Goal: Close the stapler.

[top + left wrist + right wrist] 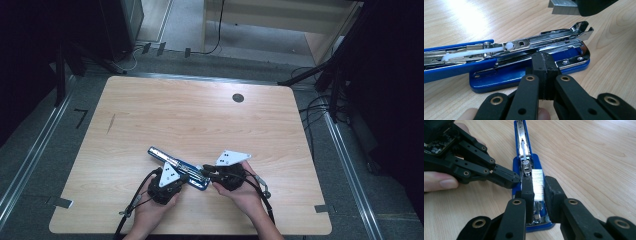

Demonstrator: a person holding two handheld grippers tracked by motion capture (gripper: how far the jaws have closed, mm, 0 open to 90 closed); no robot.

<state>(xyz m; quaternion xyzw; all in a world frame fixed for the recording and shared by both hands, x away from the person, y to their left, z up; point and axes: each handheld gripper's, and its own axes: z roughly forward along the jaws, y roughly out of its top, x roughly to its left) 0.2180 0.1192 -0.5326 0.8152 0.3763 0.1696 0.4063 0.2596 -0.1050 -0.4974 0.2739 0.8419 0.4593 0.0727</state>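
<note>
A blue stapler [176, 166] lies swung open on the wooden table [200, 115], its steel magazine [544, 41] facing up. My left gripper [544, 65] is shut, and its joined tips rest against the side of the stapler's blue base [506, 80]. From the right gripper view, the left gripper [507, 179] touches the stapler [524, 147] from the left. My right gripper [538, 187] is shut on a strip of staples [538, 181] and holds it just above the near end of the magazine. That staple strip [562, 7] hangs at the top of the left gripper view.
A dark round grommet [238, 98] sits in the table's far right part. Cables [315, 107] and black stand legs [310, 75] lie on the floor beyond the far and right edges. Both hands are near the table's front edge.
</note>
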